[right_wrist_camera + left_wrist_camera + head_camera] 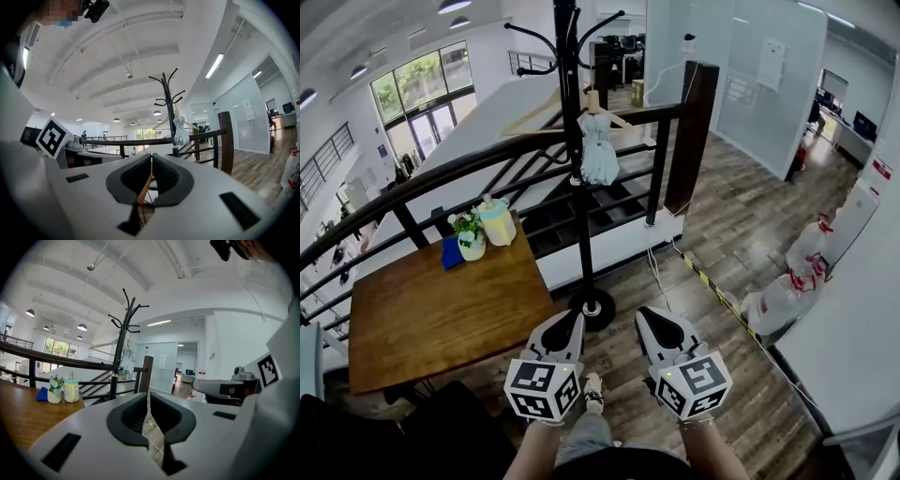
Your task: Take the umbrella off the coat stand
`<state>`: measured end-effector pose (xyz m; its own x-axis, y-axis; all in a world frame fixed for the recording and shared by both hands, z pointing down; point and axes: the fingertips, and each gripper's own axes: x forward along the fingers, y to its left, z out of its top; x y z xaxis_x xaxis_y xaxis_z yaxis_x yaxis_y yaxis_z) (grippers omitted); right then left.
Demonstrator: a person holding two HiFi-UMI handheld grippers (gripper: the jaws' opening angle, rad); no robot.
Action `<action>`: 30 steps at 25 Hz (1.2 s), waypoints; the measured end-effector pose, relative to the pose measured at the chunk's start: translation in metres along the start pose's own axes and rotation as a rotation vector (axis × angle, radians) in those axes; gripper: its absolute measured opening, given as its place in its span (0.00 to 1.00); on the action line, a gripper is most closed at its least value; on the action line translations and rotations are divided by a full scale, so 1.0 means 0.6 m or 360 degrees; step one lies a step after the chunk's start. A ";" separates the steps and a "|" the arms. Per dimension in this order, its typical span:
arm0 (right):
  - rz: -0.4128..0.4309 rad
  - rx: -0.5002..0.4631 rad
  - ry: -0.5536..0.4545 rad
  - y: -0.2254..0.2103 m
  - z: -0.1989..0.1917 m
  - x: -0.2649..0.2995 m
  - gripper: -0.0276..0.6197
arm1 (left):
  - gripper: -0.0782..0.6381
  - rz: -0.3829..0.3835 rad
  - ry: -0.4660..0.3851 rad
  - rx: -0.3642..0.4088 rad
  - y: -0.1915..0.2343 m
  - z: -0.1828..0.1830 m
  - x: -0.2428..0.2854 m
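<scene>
A black coat stand (pixel 573 159) rises by the railing, its round base (pixel 594 306) on the wood floor. A folded pale umbrella (pixel 598 152) hangs from it by a wooden handle, about halfway up the pole. My left gripper (pixel 563 327) and right gripper (pixel 659 325) are side by side low in the head view, near the base and well short of the umbrella. Both are shut with nothing between the jaws. The left gripper view shows the left gripper (pixel 148 397), the stand (pixel 123 341) and the umbrella (pixel 125 363) far ahead. The right gripper view shows the right gripper (pixel 151 159) and the umbrella (pixel 180 131).
A wooden table (pixel 422 314) at the left carries a potted plant (pixel 469 234), a pale jar (pixel 497 223) and a blue cloth (pixel 451 253). A dark railing (pixel 469 169) runs behind the stand, with stairs beyond. White bags (pixel 787 291) lie at the right by a white counter (pixel 853 328).
</scene>
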<state>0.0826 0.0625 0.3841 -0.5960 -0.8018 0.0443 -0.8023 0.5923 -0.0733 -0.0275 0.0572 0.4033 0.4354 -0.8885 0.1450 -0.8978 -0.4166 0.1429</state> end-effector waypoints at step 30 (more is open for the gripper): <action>-0.0201 -0.0095 -0.0038 -0.162 0.078 0.410 0.09 | 0.13 -0.0334 -0.0057 0.0043 0.251 0.148 0.349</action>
<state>0.0151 -0.1960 0.3555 -0.4900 -0.8714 0.0257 -0.8717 0.4899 -0.0093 -0.0776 -0.2085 0.3682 0.6109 -0.7877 0.0795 -0.7892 -0.5979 0.1401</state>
